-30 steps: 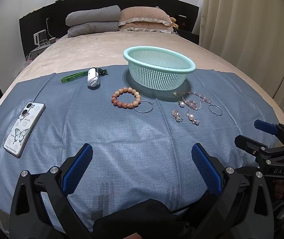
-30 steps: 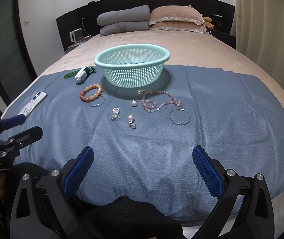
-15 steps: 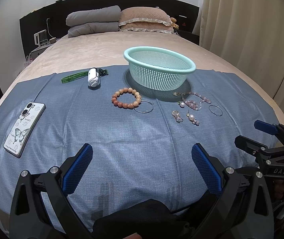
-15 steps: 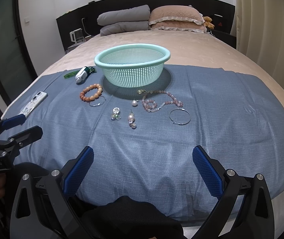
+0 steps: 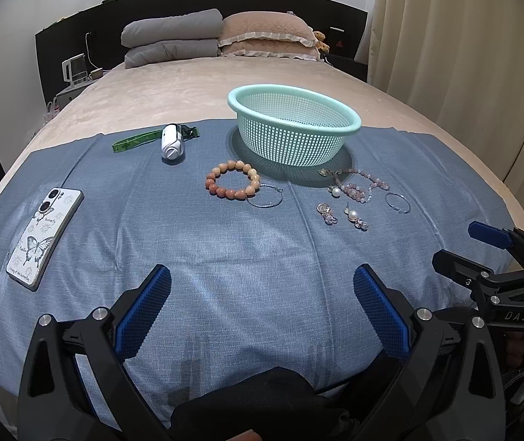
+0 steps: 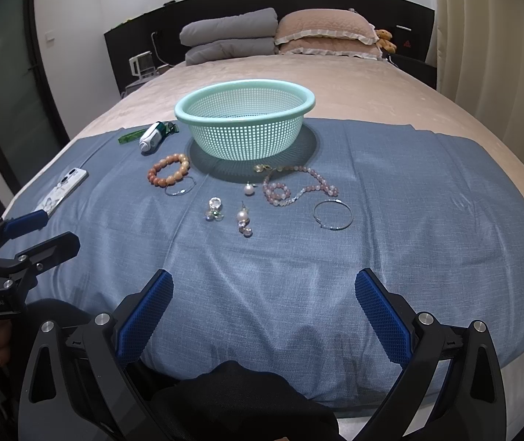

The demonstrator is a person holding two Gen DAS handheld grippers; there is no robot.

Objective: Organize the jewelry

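both my left gripper [image 5: 262, 294] and right gripper [image 6: 263, 296] gape wide, empty. jewelry lies before the basket [image 6: 245, 125]; the thin hoop [image 6: 332, 214] could slip my pads, snagging cloth [image 6: 408, 191].

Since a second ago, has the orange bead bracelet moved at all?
No. The orange bead bracelet lies in the same spot beside the green basket, touching the thin hoop.

**Home bedroom**

A made bed [image 5: 203, 84] is seen, with stacked pillows [image 5: 267, 38] and folded grey bedding [image 5: 172, 42] against a dark headboard [image 6: 401, 3]. Curtains [image 5: 456, 47] are hung at one side; a plush toy [image 6: 385, 39] is tucked beside the pillows.
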